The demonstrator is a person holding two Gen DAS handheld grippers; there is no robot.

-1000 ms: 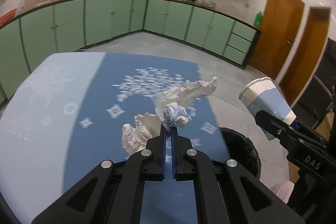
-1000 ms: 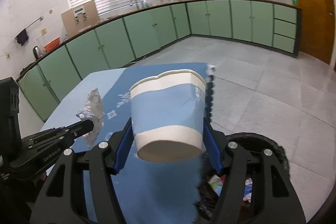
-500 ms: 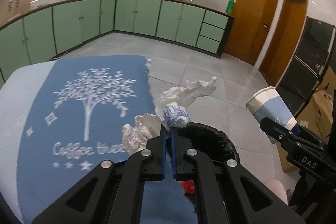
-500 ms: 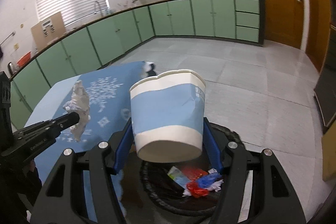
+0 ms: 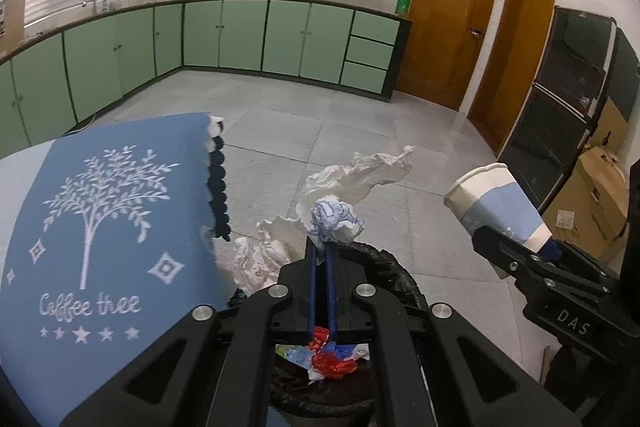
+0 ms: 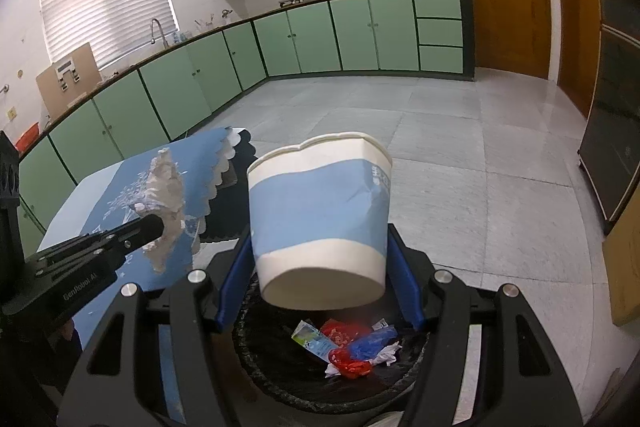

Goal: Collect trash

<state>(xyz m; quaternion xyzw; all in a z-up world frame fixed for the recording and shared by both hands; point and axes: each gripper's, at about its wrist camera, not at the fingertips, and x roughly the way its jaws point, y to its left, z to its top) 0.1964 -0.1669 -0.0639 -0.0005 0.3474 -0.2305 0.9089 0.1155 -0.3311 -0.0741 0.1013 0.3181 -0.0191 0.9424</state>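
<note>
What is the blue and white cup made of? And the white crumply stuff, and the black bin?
The cup looks like matte paper: its squeezed wall creases and the rim buckles. The crumpled wad seems thin tissue or napkin paper, wrinkled, with faint print. The bin seems lined with a glossy, wrinkled black plastic bag; the bin itself is hidden.
</note>
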